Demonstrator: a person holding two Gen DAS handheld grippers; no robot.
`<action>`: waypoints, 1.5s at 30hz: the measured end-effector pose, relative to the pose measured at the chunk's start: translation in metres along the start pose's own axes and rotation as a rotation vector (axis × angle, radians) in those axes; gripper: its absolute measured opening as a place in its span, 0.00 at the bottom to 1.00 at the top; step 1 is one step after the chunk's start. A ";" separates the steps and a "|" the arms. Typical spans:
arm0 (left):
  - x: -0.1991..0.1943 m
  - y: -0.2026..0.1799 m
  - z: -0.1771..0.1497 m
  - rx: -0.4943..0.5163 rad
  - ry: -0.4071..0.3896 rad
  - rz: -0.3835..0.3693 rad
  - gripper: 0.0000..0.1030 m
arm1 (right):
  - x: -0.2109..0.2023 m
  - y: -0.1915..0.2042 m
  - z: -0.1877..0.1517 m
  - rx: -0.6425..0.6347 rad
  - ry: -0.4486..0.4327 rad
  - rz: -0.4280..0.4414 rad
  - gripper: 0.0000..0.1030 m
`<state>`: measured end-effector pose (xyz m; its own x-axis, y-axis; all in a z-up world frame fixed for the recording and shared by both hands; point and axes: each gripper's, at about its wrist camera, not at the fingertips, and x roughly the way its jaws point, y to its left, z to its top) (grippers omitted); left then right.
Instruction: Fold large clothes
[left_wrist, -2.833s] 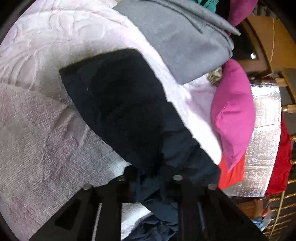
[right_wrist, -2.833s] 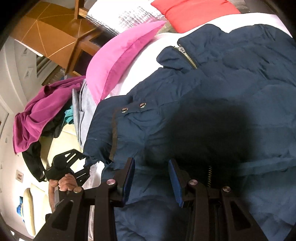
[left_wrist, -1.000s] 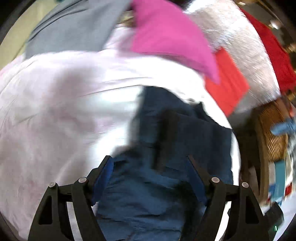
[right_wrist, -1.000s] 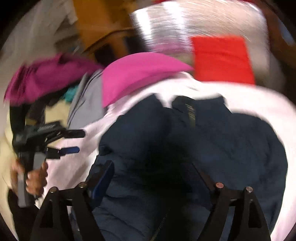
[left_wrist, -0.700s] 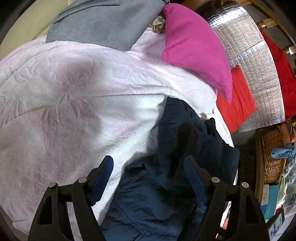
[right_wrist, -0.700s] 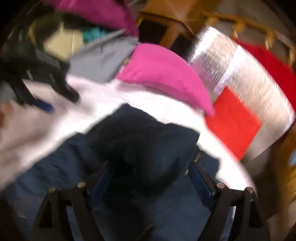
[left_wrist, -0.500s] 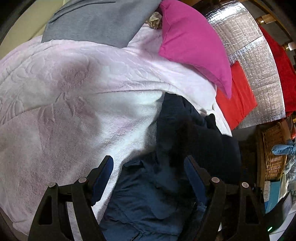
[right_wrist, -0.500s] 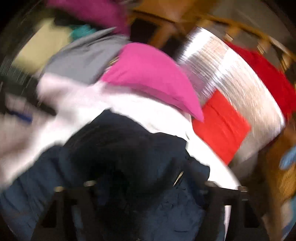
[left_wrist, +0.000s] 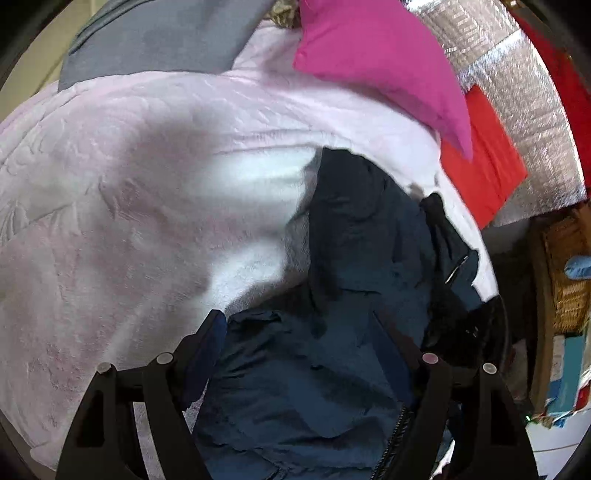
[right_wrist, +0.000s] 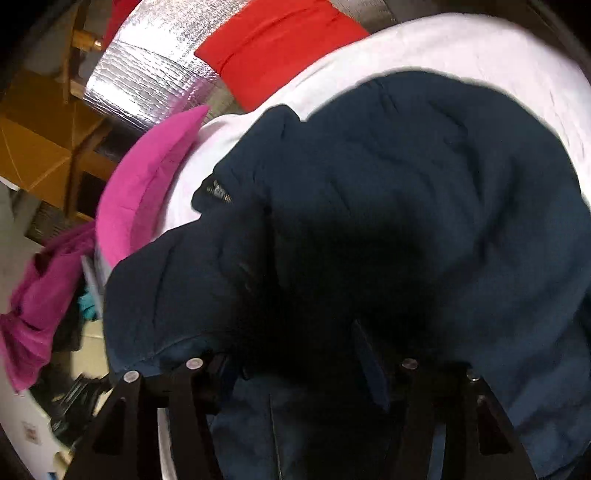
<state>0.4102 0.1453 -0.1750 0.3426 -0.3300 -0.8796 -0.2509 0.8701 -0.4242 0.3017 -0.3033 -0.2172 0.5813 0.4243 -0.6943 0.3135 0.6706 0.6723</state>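
Both grippers wide over jkt

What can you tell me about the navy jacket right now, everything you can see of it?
The navy jacket is a dark blue, padded, quilted-looking garment lying rumpled and partly folded over itself on the pale pink bedspread. A zipper runs along one edge, and its collar end shows zipper teeth. Its upper edge lies close to the pink pillow. Both grippers, left and right, are open over it; actual contact is unclear.
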 end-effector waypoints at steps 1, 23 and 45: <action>0.005 -0.001 -0.001 0.004 0.010 0.012 0.77 | -0.003 0.003 -0.004 -0.026 -0.001 -0.006 0.64; 0.026 -0.015 -0.006 0.068 0.036 0.098 0.77 | 0.029 0.143 -0.103 -1.162 -0.126 -0.456 0.87; 0.031 -0.029 -0.008 0.109 0.015 0.141 0.77 | -0.053 -0.100 0.023 0.268 -0.226 0.238 0.74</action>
<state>0.4211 0.1067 -0.1913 0.2969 -0.2066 -0.9323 -0.1956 0.9425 -0.2711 0.2572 -0.4068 -0.2418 0.8020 0.3841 -0.4575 0.3169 0.3756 0.8709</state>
